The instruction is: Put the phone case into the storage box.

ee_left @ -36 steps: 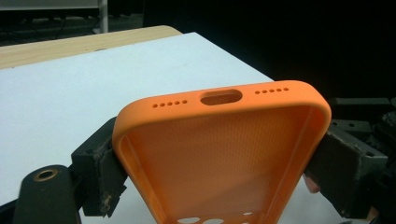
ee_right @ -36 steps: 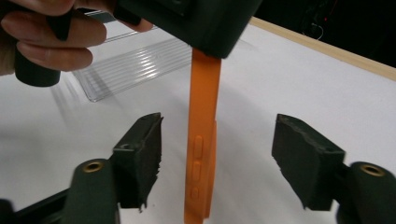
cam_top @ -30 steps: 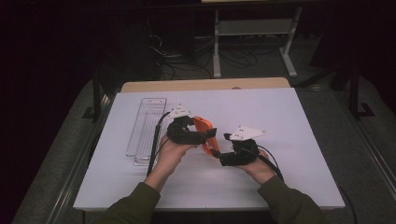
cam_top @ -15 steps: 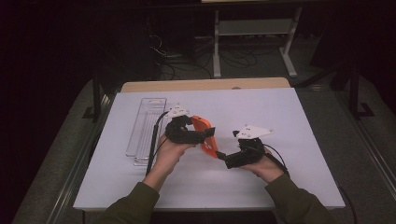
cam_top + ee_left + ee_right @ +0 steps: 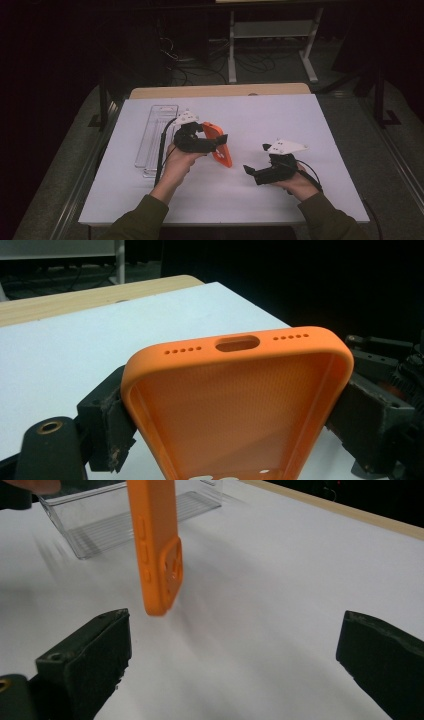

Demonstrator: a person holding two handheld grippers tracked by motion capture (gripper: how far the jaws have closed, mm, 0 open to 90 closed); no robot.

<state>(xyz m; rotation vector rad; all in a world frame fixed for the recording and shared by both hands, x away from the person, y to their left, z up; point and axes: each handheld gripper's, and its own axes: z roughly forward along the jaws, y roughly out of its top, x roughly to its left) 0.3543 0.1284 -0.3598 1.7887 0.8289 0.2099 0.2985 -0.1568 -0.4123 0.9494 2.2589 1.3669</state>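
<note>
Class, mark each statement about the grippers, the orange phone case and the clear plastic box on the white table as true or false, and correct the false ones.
1. The left gripper is shut on the orange silicone phone case. True.
2. The right gripper holds the case too. False: its jaws stand wide apart with nothing between them, short of the case.
3. The case lies flat on the white table. False: it is held up off the surface.
4. The clear plastic box lies on the table at the person's left. True.
5. The case contains a phone. False: its inside is hollow.
</note>
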